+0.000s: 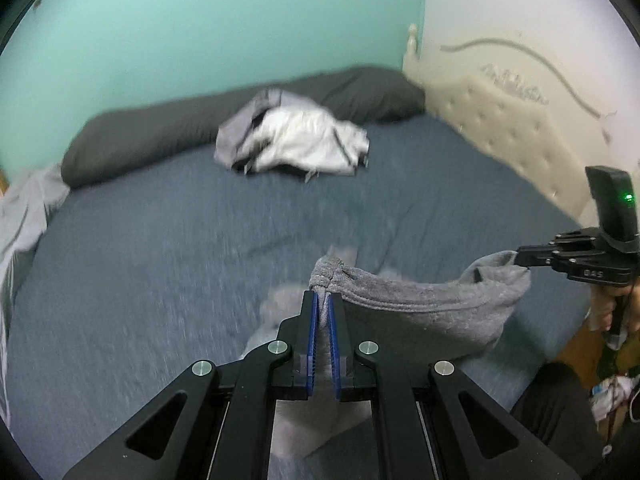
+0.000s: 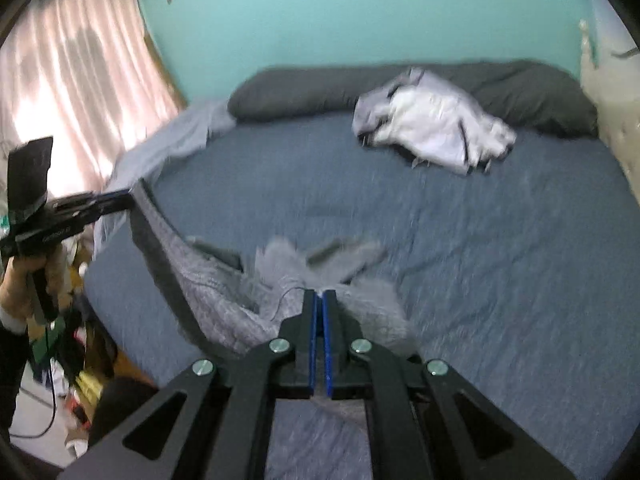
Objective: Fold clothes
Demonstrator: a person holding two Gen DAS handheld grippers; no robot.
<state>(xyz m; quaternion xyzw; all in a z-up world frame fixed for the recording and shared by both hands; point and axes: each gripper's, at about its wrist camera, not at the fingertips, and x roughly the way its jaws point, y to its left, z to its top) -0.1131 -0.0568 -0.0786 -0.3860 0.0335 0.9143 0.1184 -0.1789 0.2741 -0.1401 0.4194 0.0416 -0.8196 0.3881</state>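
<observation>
both grippers pinch the grey garment (image 1: 420, 300) by its top edge: left gripper (image 1: 323, 300) and right gripper (image 2: 319, 300) at opposite corners, above the bed (image 1: 160, 260). soft, light and limp, it probably sags between them; corner holds suit it.

Before me: bed (image 1: 160, 248) in blue-grey sheet, dark bolster pillow (image 1: 160, 132) along far edge against teal wall (image 1: 200, 20). Cream tufted headboard (image 1: 500, 128) right edge. Pink curtain (image 2: 68, 80), daylight behind.
</observation>
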